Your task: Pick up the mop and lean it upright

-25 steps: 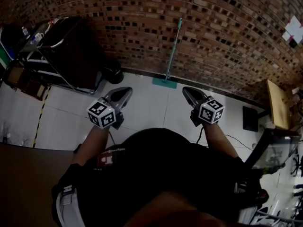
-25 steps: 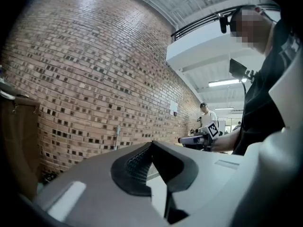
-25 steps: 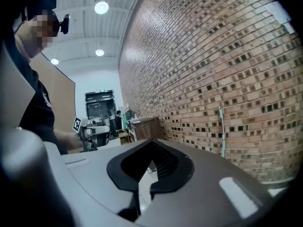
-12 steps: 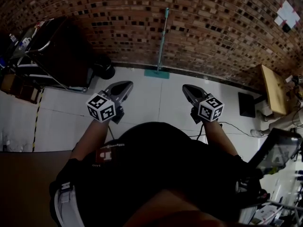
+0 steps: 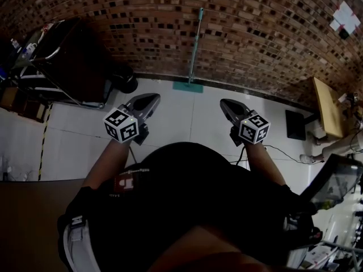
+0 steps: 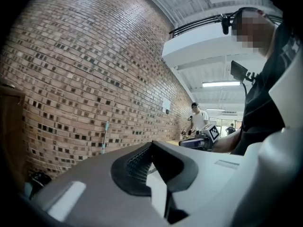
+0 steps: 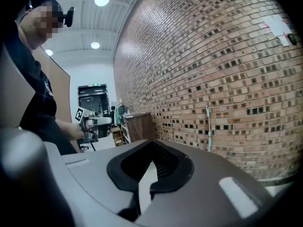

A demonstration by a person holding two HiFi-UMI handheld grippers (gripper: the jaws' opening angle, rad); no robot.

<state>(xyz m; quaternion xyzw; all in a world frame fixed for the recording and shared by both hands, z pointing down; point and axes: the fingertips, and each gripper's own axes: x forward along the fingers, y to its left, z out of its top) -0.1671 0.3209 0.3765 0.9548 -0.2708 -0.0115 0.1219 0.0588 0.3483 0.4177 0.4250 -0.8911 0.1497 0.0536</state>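
Nearest, the left gripper and the right gripper are held out in front of the person, side by side and well apart. Each has its jaws pressed together with nothing between them. Past them is a stretch of pale floor, and at its far edge stands the mop. Its head sits on the floor at the foot of the wall, and its handle rises close to vertical against the bricks. The mop is well apart from both grippers, and a dark cart stands off to its left. From how it stands, the leaning looks already done, so the step in hand is probably just to keep clear and check that it holds. To do that well, keep both grippers away from the handle and watch whether the head lies flat and the handle top rests on the bricks. If it looks likely to slide, open one gripper before reaching in and take the handle near its middle. Then nudge the head a little out from the wall, so the handle leans in instead of balancing. Let go slowly.
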